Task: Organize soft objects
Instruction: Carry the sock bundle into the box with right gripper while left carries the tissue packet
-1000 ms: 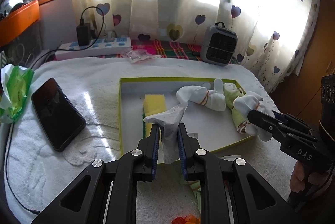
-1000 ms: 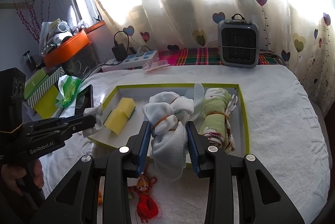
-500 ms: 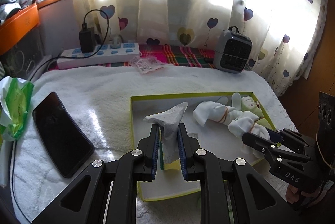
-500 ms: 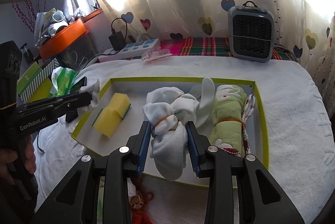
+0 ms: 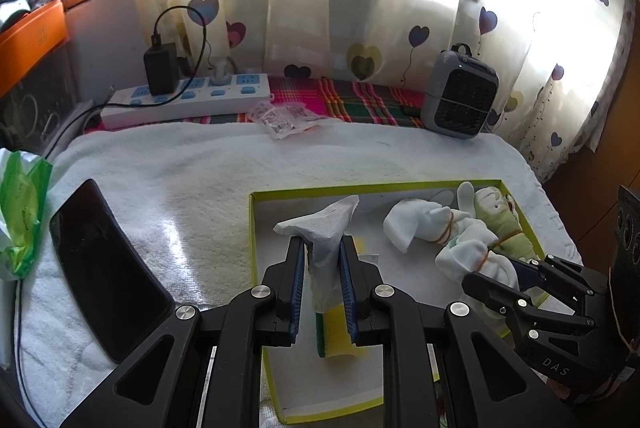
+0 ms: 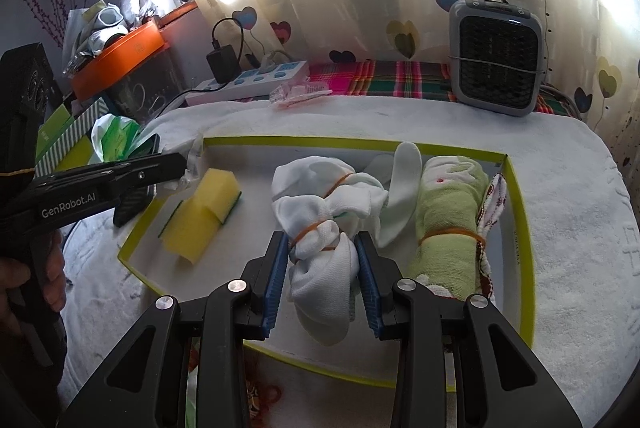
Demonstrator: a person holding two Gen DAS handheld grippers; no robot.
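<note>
A shallow box with a lime-green rim point(image 5: 252, 224) point(image 6: 516, 212) lies on the white towel. My left gripper point(image 5: 322, 268) is shut on a crumpled white tissue point(image 5: 324, 228), held above the box's left part over a yellow sponge point(image 5: 336, 336) point(image 6: 204, 212). My right gripper point(image 6: 323, 264) is shut on a white sock bundle point(image 6: 320, 260) tied with a rubber band, low over the box floor. It also shows in the left wrist view point(image 5: 464, 256). Another white bundle point(image 6: 316, 184) and a rolled green cloth point(image 6: 448, 212) lie in the box.
A black phone point(image 5: 104, 264) and a green packet point(image 5: 20, 212) lie on the towel at the left. A power strip point(image 5: 188, 100), a small grey heater point(image 6: 496, 56) and a plastic wrapper point(image 5: 284, 116) sit at the back. A red tassel point(image 6: 264, 396) lies before the box.
Both grippers have moved forward and down over the box, each still holding its load. The sock bundle now sits low inside the box, and the tissue hangs over the sponge.
</note>
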